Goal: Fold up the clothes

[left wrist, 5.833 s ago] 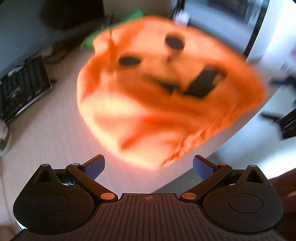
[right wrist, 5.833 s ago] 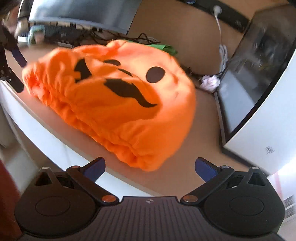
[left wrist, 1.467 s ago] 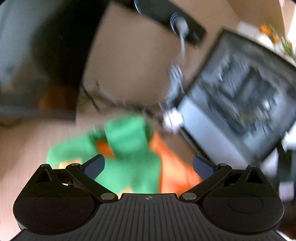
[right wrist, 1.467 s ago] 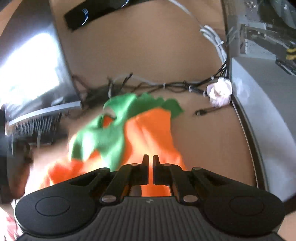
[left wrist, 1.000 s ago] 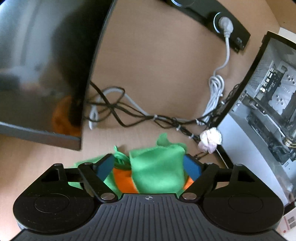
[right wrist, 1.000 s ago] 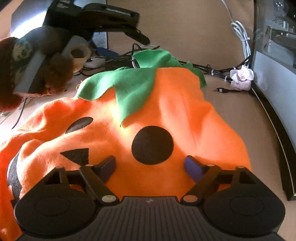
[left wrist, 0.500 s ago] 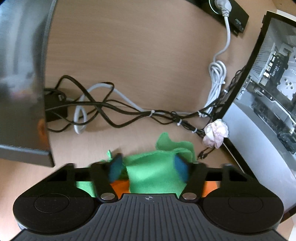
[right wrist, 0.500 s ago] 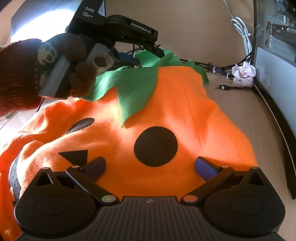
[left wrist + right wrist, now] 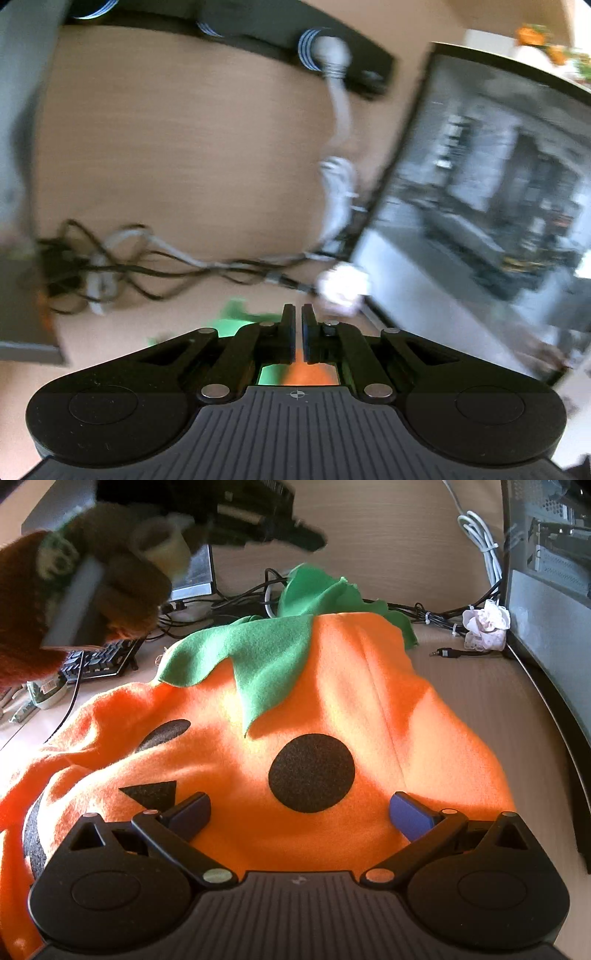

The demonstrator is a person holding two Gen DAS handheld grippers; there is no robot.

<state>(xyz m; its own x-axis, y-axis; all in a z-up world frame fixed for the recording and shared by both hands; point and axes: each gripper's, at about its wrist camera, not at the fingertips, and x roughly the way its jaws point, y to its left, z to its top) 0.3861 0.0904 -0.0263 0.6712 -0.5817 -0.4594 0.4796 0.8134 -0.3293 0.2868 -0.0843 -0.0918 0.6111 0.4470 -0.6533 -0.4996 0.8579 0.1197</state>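
An orange pumpkin costume (image 9: pixel 369 709) with black face patches and a green leaf collar (image 9: pixel 266 646) lies spread on the wooden desk. My right gripper (image 9: pixel 299 808) hovers open just over its near part, with a round black patch between the fingers. A hand in a brown glove (image 9: pixel 122 579) holds my left gripper (image 9: pixel 314 539) in the air above the collar's raised tip, with a gap between them. In the left wrist view this gripper (image 9: pixel 298 314) is shut, and green cloth (image 9: pixel 236 317) and orange cloth show below the fingers. The view is blurred.
A glass-sided computer case (image 9: pixel 546 590) stands along the right. Tangled cables (image 9: pixel 147 258) and a white crumpled scrap (image 9: pixel 484 624) lie behind the costume. A black keyboard (image 9: pixel 96 661) sits at left, and a power strip (image 9: pixel 258 37) is on the back wall.
My left gripper closed over the green collar and has lifted away from it. The right gripper opened about a second ago and has stayed open over the costume.
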